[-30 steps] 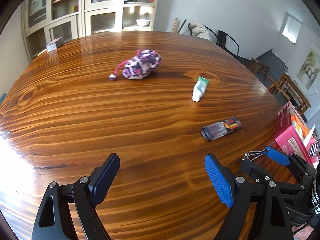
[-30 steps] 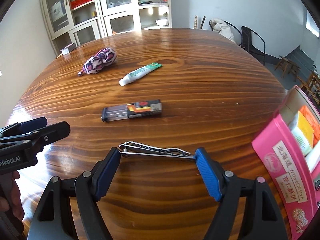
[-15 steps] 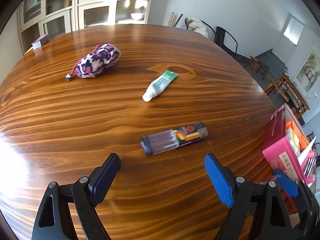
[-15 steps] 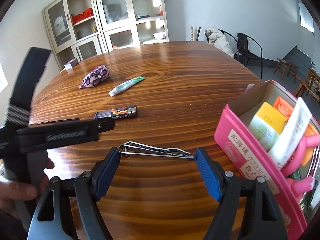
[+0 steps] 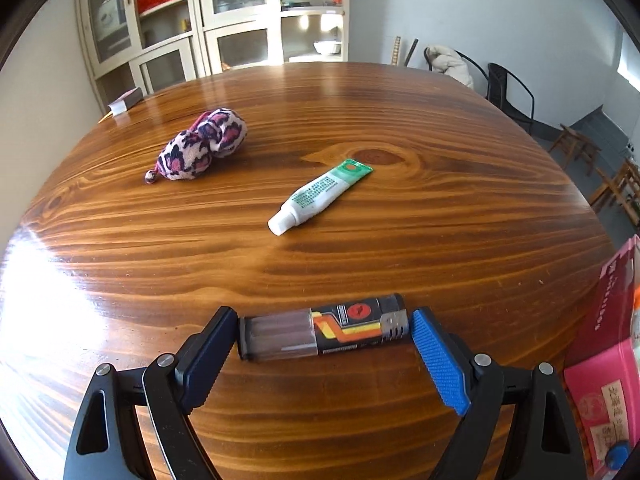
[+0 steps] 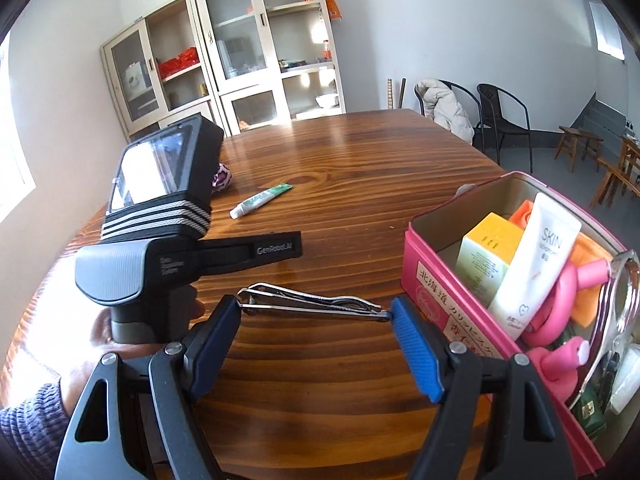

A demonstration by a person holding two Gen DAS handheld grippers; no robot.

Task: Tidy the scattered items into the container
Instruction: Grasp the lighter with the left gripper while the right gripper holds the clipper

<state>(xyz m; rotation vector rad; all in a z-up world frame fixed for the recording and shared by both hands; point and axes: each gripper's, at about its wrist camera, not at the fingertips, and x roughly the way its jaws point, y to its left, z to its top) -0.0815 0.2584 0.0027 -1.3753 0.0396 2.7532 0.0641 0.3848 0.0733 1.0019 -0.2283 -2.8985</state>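
Beside the pink tin (image 6: 448, 280) at the table's (image 5: 360, 120) right edge, our right gripper (image 6: 316, 320) clamps nail clippers (image 6: 312, 305); our left gripper (image 5: 324, 336) brackets the lighter (image 5: 324, 331), jaws apart.

1. The left gripper (image 5: 322, 334) has black angular arms with triangular cut-outs and silver screw heads at the pivots.
2. Its fingers differ: one pad (image 5: 438, 360) is bright blue and finely ribbed, the other is dark navy with a toothed edge.
3. The right gripper (image 6: 316, 312) has the same black frame, silver screws and blue and navy pads.
4. From the right wrist camera, the left unit shows a grey moulded handle, a black bar lettered "GenRobot.AI", striped bands and a glossy boxed top.
5. A ribbed blue-grey knitted sleeve (image 6: 28, 424) covers the person's wrist.
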